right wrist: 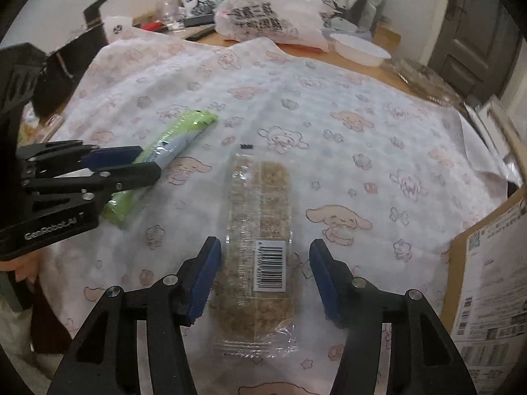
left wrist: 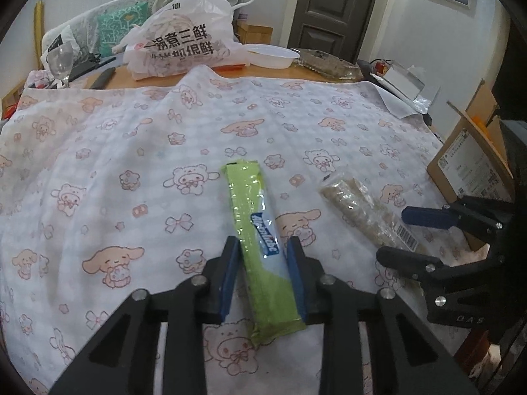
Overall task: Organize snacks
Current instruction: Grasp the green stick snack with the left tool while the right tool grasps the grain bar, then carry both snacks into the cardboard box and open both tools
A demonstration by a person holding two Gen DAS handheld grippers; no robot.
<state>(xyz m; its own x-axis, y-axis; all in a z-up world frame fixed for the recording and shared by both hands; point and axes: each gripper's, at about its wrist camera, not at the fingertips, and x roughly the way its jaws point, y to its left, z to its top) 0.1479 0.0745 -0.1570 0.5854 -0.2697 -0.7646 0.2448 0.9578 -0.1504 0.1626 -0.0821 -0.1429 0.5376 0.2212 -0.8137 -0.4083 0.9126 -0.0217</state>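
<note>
A long green snack pack [left wrist: 260, 247] lies on the patterned cloth [left wrist: 131, 151]. My left gripper [left wrist: 263, 250] straddles it, its blue pads close on both sides; I cannot tell whether they press it. It also shows in the right wrist view [right wrist: 171, 144] with the left gripper [right wrist: 145, 161] around it. A clear pack of brown cereal bars [right wrist: 260, 247] with a barcode label lies between the fingers of my right gripper [right wrist: 265, 256], which is open with gaps on both sides. In the left wrist view the bars [left wrist: 359, 210] lie to the right with the right gripper [left wrist: 392, 233] over them.
A white printed plastic bag [left wrist: 181, 42], a white bowl [left wrist: 273, 54] and a wine glass [left wrist: 61, 61] stand at the table's far side. A cardboard box [left wrist: 474, 164] sits at the right edge, also in the right wrist view [right wrist: 494, 279]. A grey door [left wrist: 332, 6] is behind.
</note>
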